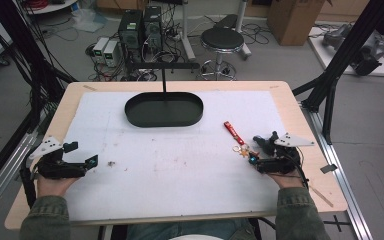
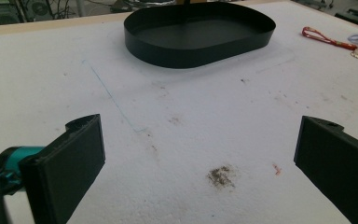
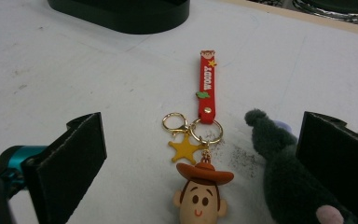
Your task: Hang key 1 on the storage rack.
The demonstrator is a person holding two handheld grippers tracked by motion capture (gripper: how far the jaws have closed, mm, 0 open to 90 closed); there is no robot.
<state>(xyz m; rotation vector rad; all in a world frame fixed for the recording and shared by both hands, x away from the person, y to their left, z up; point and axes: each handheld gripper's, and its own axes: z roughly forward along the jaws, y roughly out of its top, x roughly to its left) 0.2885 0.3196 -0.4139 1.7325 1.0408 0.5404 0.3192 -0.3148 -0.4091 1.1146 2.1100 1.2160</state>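
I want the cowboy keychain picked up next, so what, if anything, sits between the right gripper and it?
Nothing visible blocks it. The right gripper is open with the keychain lying on the white mat between its jaws. The only close neighbour is a dark plush toy against the right-hand jaw, beside the keychain, not across the approach.

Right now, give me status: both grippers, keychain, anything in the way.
Left gripper open, empty, resting on the white mat. Right gripper open, straddling the Woody keychain. Dark plush toy against its right jaw. Black tray empty.
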